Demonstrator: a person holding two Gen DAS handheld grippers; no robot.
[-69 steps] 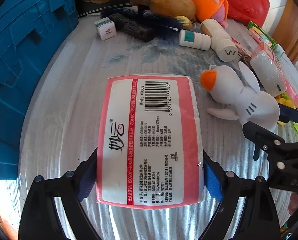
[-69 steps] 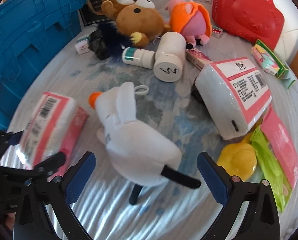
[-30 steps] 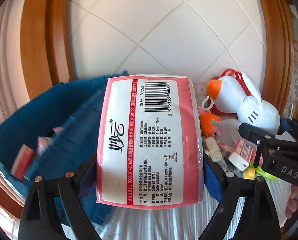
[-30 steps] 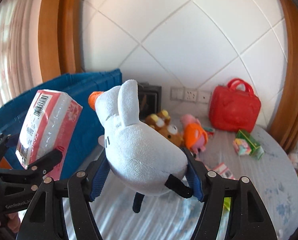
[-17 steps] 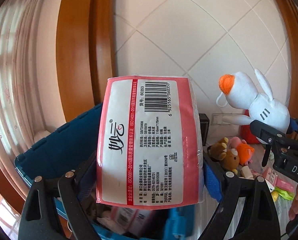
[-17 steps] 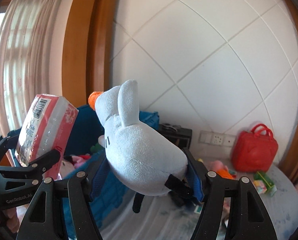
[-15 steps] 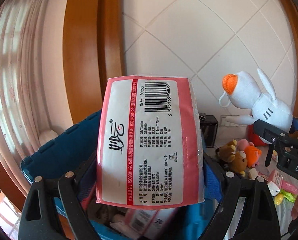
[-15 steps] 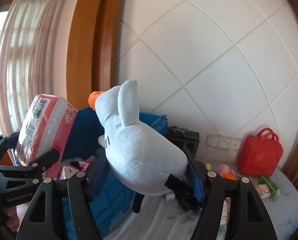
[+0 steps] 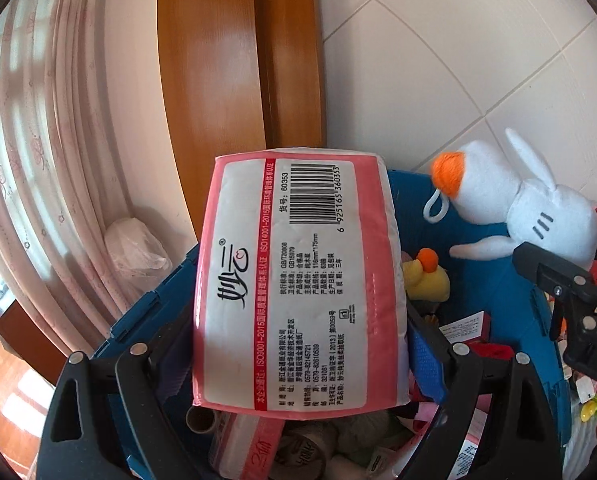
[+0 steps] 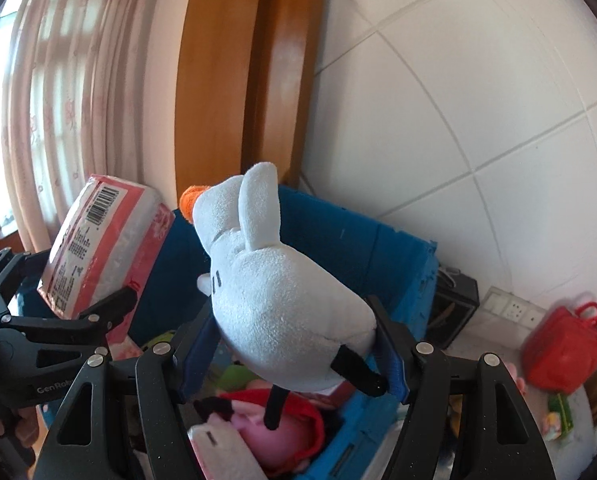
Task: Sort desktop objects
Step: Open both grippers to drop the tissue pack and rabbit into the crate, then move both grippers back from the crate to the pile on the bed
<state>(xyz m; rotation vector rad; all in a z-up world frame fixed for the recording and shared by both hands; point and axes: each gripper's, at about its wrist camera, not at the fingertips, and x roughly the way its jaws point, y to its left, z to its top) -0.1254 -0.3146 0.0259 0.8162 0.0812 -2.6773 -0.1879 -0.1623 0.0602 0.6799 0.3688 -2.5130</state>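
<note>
Hovering over the blue crate point(image 9: 510, 312), both loads look ready to drop. The left gripper point(image 9: 298, 344) is clenched on the tissue pack point(image 9: 298, 292), which hangs above the crate's near-left part; the right gripper point(image 10: 294, 344) is clamped round the white plush bird point(image 10: 274, 296), held above the crate's mid section, w/ its black legs dangling.

Risks: the crate is already heaped (yellow duck point(image 9: 426, 280), boxes, a pink toy), so a pack released flat on the pile could slide off over the rim; the grippers sit just beside each other and may clash.

Legible on the pack: "ISO9001-2015", "ISO14001-2015", "60353", barcode no. 6 925165 360353. Left gripper body reads "GenRobo…".
</note>
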